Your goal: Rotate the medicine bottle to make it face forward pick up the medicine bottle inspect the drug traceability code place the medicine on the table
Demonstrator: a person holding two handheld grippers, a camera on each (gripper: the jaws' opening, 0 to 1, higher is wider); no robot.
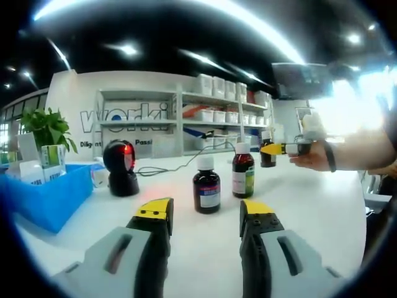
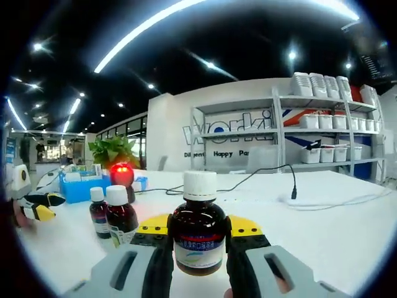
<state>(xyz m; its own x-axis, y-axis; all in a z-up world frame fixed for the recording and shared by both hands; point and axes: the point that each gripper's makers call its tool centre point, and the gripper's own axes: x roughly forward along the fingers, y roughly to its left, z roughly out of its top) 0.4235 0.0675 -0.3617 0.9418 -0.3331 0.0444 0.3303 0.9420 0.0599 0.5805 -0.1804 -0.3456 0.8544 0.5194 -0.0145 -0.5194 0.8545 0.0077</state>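
The right tongs (image 2: 198, 239) are clenched on a bottle (image 2: 198, 233), which stands upright between the jaws at 12 o'clock from the camera, its long axis vertical and its base above the worktop (image 2: 335, 230). It is brown glass with a white screw cap, and a label with a red band over blue-and-white print is turned toward the camera. In the left gripper view the same tongs show at 2 o'clock, held out by a hand (image 1: 313, 156) over the far side of the worktop; the bottle there is too small to read.

The left tongs (image 1: 206, 214) are released, jaws apart and holding nothing, low over the worktop. Just beyond them, at 12 o'clock, stand a short bottle (image 1: 206, 184) and a taller one (image 1: 242, 171), close together, both dark with white caps.

Judging by the grip, the pick-up is done and the step in hand is bringing the label to the scanner (image 2: 122, 177), which glows red at 10 o'clock from the right tongs, past the two standing bottles. The move turns on keeping the label facing that red window.

Farther off, at 9 o'clock in the left gripper view, sits a blue bin (image 1: 53, 195) with boxes and a plant (image 1: 46, 127); shelves (image 1: 217, 118) line the back wall.
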